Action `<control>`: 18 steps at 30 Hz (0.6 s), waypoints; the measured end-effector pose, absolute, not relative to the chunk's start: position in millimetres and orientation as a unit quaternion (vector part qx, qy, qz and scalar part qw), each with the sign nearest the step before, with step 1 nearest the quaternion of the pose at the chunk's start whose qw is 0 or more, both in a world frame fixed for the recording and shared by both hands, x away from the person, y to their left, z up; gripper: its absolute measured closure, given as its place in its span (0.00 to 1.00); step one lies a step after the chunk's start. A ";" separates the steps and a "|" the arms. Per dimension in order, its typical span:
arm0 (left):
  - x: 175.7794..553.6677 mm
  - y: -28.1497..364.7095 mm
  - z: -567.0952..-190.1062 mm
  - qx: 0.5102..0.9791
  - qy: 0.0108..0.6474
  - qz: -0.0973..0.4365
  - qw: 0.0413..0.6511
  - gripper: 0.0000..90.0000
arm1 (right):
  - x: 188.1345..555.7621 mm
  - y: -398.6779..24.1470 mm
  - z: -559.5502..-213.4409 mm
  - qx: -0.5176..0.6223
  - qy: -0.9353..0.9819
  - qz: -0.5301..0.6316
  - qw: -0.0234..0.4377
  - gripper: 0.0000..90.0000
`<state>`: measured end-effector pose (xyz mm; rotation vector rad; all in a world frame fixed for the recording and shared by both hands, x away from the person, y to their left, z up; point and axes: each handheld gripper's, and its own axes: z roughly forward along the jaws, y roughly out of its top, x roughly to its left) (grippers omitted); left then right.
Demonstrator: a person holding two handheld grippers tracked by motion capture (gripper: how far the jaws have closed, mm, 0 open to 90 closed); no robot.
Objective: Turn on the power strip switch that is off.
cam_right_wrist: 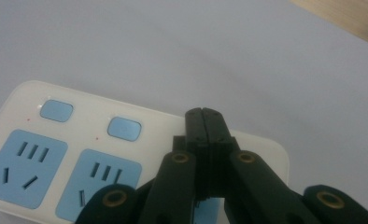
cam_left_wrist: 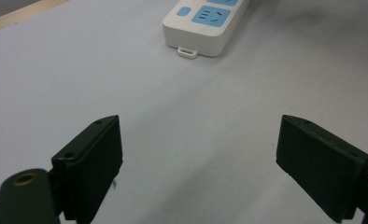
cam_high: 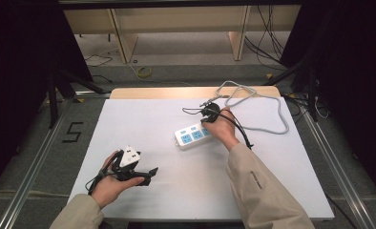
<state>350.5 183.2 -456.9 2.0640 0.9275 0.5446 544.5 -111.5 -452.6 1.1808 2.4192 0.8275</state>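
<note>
- White sheet-covered table [cam_high: 143, 119], spread across centre of high view.
- Grey looped cable [cam_high: 267, 102], upper right on the sheet.
- White plastic power strip with blue sockets [cam_high: 194, 135], lying at centre of high view, top of left gripper view [cam_left_wrist: 205, 28].
- Right gripper [cam_right_wrist: 204, 122], jaws pressed together on nothing, poised over the strip's blue switches.
- Left gripper [cam_left_wrist: 198, 154], lower left in high view, jaws spread wide, empty.

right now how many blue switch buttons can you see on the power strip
2 in the right gripper view: one button near the strip's left end, the other button just left of the shut right gripper. A third may be hidden behind the jaws.
</note>
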 end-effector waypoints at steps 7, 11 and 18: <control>350.6 183.1 -457.0 0.814 0.367 0.215 0.396 0.16 | 543.7 -112.1 -451.0 0.413 0.848 0.290 0.161 1.00; 350.8 183.1 -457.1 0.814 0.367 0.215 0.395 0.16 | 542.0 -113.2 -448.7 0.409 0.846 0.299 0.164 1.00; 350.5 183.1 -456.9 0.814 0.367 0.215 0.395 0.16 | 538.9 -116.2 -441.2 0.403 0.847 0.303 0.168 0.97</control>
